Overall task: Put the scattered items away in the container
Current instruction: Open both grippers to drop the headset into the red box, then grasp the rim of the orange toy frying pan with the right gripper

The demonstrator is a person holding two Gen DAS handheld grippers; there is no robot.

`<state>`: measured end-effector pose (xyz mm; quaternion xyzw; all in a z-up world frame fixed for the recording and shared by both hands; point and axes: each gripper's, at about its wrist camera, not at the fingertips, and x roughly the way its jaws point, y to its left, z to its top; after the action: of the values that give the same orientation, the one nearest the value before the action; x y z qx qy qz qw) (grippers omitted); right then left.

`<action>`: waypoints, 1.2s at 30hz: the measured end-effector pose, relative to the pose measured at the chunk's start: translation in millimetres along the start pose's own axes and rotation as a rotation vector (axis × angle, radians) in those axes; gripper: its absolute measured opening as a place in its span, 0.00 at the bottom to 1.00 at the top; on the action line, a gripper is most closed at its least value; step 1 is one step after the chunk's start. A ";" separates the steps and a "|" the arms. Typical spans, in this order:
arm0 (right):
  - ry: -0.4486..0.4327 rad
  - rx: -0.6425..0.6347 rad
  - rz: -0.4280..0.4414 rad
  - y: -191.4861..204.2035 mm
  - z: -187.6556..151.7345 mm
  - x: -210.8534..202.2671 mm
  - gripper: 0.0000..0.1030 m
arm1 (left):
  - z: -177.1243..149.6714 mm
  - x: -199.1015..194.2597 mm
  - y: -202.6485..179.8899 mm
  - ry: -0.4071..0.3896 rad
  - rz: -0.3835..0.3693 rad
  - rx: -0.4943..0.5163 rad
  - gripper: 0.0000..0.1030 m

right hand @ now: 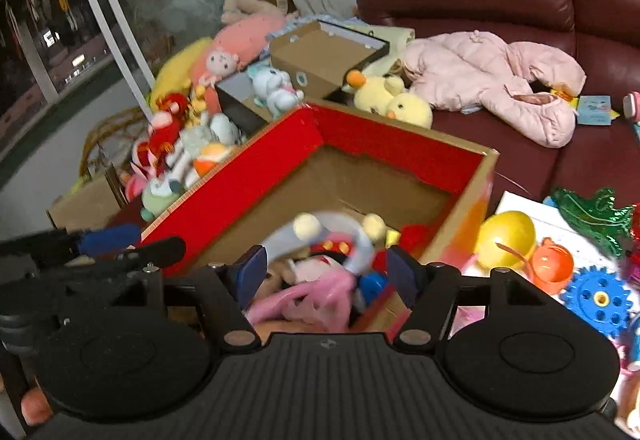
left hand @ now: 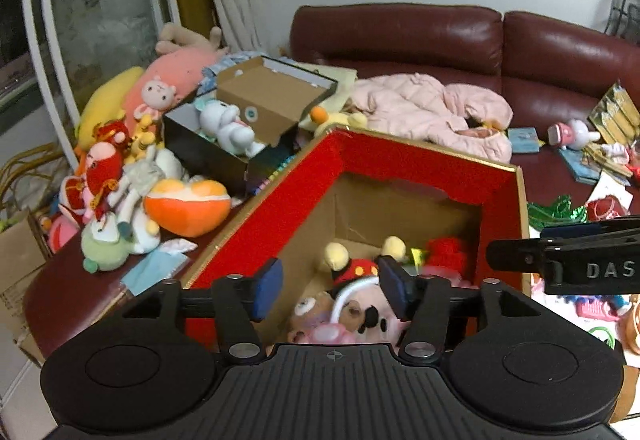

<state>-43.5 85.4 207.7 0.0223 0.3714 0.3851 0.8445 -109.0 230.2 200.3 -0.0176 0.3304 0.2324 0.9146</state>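
Above the red-lined box (left hand: 400,160), the left gripper (left hand: 328,290) and right gripper (right hand: 326,272) are both hanging with jaws apart, gripping nothing. Plush toys (left hand: 356,304) are lying inside the box. Risk: loose toys may be spilling over the low rim. At ten o'clock, scattered plush (left hand: 120,176) is crowding the maroon sofa (left hand: 440,36); a pink jacket (left hand: 432,108) is lying at one o'clock.

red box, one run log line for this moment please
left gripper: open, empty | right gripper: open, empty | red box: plush toys inside | both over box | yellow ball: outside
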 end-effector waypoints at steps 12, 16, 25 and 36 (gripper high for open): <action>0.000 -0.018 -0.032 -20.8 -11.1 -23.3 0.77 | -8.8 -2.8 -40.8 -0.009 -0.062 0.071 0.77; 0.001 -0.005 -0.049 -33.5 -17.1 -32.9 0.79 | -9.8 -6.9 -56.7 -0.013 -0.080 0.104 0.79; 0.073 0.101 -0.153 -102.1 -71.8 -62.0 0.80 | -31.7 -11.7 -117.3 0.002 -0.156 0.286 0.81; 0.271 0.366 -0.226 -177.5 -185.4 -82.7 0.39 | -81.2 7.5 -212.4 0.077 -0.285 0.569 0.84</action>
<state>-85.8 -140.4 66.7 0.0816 0.5448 0.2142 0.8066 -59.7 28.9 106.5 0.1840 0.4108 -0.0005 0.8930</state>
